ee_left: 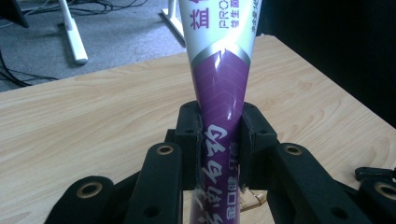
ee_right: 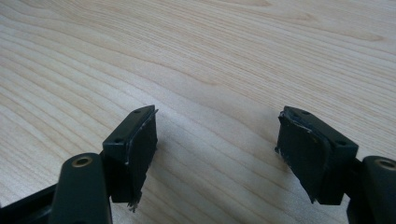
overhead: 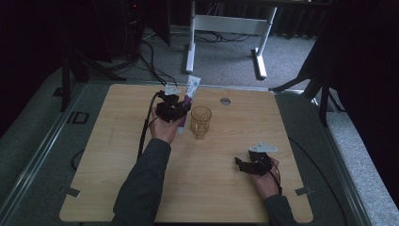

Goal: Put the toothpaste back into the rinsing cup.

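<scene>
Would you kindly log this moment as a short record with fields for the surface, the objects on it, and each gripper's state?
surface: wooden table
held object: purple and white toothpaste tube, tilted, lifted above the table
left gripper: shut on the tube, jaws clamping its purple part
other object: clear glass cup, upright on the table, just right of the tube
right gripper: open, holding nothing, low over bare wood at the near right
tube versus cup: tube not in the cup
</scene>
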{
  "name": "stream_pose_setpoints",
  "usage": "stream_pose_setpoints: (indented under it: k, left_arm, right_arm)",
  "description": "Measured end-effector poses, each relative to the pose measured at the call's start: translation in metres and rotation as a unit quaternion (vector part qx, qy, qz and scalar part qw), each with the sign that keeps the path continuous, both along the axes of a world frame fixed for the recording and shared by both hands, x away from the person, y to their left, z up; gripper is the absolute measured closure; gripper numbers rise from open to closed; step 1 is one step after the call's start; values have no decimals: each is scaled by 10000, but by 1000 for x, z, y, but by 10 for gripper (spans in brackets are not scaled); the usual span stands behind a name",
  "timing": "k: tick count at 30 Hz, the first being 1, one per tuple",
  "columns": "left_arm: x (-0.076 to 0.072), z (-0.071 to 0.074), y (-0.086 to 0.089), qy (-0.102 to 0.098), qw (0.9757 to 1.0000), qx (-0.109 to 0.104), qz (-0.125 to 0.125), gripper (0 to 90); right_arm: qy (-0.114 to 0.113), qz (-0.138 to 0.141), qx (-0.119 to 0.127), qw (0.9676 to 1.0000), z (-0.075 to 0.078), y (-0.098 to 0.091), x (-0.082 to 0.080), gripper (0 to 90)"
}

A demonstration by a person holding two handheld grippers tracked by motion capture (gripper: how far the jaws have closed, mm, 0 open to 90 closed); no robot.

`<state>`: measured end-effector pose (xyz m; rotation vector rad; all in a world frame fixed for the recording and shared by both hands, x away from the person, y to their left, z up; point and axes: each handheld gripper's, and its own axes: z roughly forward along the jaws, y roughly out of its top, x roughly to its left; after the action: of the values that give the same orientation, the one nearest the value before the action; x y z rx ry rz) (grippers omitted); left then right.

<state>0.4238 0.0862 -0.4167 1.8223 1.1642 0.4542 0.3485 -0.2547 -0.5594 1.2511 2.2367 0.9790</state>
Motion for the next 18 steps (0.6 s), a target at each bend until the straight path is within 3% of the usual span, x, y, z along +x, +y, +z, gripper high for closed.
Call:
stream_pose_setpoints:
  k: [18]
  left_arm:
    - [5,6,-11,-136,9999,-95,3,728]
  right_arm:
    - [1,0,2,10000,0,0,0,282]
